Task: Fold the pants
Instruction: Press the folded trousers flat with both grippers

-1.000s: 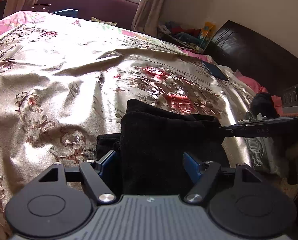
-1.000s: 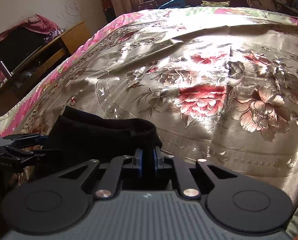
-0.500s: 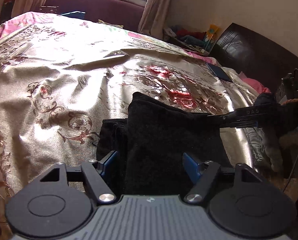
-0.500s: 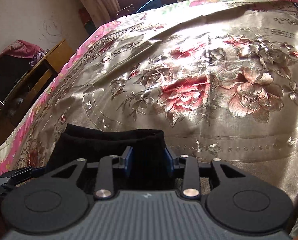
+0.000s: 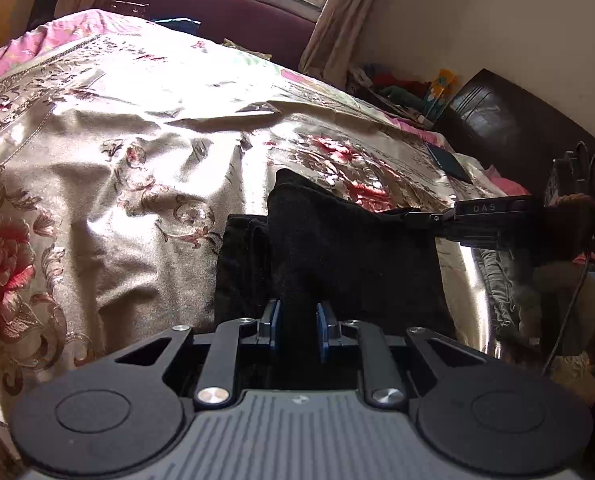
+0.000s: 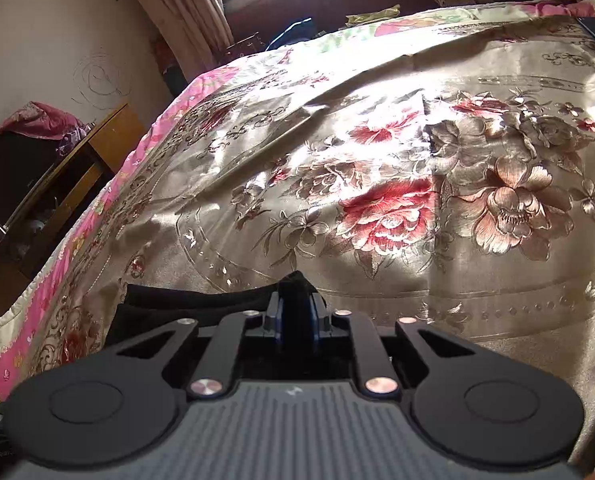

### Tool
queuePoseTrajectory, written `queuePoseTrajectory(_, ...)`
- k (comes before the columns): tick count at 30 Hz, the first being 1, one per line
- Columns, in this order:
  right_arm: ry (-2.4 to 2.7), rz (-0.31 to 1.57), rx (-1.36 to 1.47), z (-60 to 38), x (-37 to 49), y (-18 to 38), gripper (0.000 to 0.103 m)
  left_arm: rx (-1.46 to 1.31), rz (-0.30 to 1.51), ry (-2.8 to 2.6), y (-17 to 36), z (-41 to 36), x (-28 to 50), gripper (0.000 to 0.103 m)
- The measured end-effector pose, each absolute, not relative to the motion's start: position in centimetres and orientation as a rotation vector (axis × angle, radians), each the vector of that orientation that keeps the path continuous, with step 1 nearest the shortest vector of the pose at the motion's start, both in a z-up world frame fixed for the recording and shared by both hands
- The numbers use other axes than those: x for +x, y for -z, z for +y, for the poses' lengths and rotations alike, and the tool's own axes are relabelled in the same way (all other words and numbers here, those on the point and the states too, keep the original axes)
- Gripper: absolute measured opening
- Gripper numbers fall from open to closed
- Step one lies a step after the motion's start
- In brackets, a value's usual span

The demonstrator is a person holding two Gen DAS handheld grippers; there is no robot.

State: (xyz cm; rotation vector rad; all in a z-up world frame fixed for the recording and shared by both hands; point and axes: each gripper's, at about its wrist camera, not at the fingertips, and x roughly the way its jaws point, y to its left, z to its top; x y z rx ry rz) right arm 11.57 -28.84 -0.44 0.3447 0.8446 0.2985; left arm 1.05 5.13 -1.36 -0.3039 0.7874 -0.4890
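We hold the black pants [image 5: 337,256] in both tools at the near edge of the bed, over the shiny flowered bedspread [image 5: 109,184]. In the left wrist view, our left gripper [image 5: 297,326] sits at six o'clock with its blue pads [image 5: 272,322] pressed against a bunched ridge of the dark cloth, so it is clamped on the pants. The cloth rises from the pads toward twelve o'clock as a folded slab, with a second dark layer showing beside it at nine o'clock, lying on the bedspread. At three o'clock in that view our right gripper [image 5: 417,216] reaches in from the side and meets the far corner of the pants. In the right wrist view, the right gripper [image 6: 297,316] has its pads nearly together with a tuft of black cloth pinched between them and poking up past the tips; the rest of the pants [image 6: 185,304] trails toward nine o'clock. A dark flat phone [image 5: 449,162] lies on the bedspread at two o'clock in the left view, well apart from the pants.
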Motion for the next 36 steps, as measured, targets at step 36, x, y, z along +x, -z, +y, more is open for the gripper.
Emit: queuePoseTrajectory(36,-0.196,0.68,0.357,-25.7,5.9,2.7,0.032,-0.074,0.709,0.395,0.2,1.0,-2.1,0.059)
